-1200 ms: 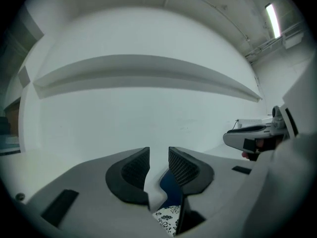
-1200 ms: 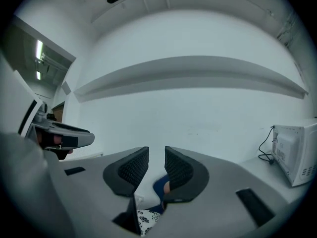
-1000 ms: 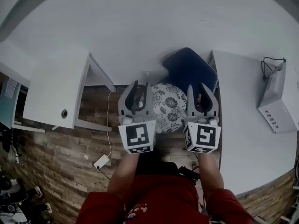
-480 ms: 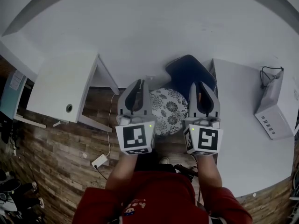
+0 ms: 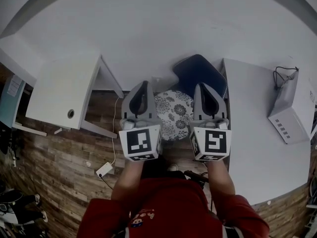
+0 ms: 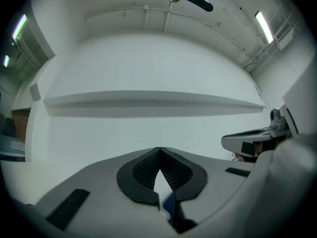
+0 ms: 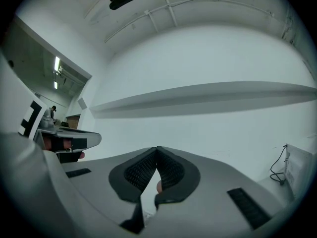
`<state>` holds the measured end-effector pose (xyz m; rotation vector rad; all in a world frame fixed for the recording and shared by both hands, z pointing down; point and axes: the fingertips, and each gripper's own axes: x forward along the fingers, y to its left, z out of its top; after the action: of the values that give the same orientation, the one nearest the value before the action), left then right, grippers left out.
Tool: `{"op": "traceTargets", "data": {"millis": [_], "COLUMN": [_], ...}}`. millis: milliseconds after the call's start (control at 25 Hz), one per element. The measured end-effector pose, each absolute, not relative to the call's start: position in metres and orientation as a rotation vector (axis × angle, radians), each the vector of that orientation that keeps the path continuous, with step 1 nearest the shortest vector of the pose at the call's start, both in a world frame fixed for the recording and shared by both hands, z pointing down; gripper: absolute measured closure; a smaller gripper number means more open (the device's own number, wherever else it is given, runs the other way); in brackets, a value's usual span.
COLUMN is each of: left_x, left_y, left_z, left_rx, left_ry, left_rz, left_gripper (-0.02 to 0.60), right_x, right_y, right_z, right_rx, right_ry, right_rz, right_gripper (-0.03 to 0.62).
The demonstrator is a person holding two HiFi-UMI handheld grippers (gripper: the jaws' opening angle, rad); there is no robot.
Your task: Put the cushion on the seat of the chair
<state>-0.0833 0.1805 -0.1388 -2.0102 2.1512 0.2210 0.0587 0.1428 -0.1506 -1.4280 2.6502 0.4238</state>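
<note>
Far left of the chair [image 5: 200, 73] stands a white bench with a cable hole [image 5: 59, 90]. A white power adapter [image 5: 104, 170] lies on the wood floor [image 5: 54, 182] below it. The left gripper [image 5: 142, 85] hovers just left of the chair. Its fingers [image 6: 141, 170] have just closed, tips touching, with nothing pinched between them. The round floral cushion [image 5: 174, 114] lies on the chair, against the near edge of its dark blue back, between the two grippers and touching neither. The right gripper [image 5: 204, 86] hovers just right of the cushion, its fingers [image 7: 173, 170] also together and empty. Right of the chair, a second white bench [image 5: 257, 148] carries a white box [image 5: 287, 110] with a black cable [image 5: 282, 72].
</note>
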Motion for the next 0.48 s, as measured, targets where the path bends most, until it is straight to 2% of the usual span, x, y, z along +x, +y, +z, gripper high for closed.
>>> {"op": "traceTargets", "data": {"millis": [480], "left_x": [-0.090], "left_y": [0.168], "left_z": [-0.129], "left_rx": [-2.033], "left_ry": [2.163], "left_rz": [0.198], "left_gripper": [0.554], "right_x": [0.072], "right_y": [0.124], "right_z": [-0.142], "right_rx": [-1.529], "right_ry": [2.637], "right_rz": [0.412], "right_gripper": [0.566]}}
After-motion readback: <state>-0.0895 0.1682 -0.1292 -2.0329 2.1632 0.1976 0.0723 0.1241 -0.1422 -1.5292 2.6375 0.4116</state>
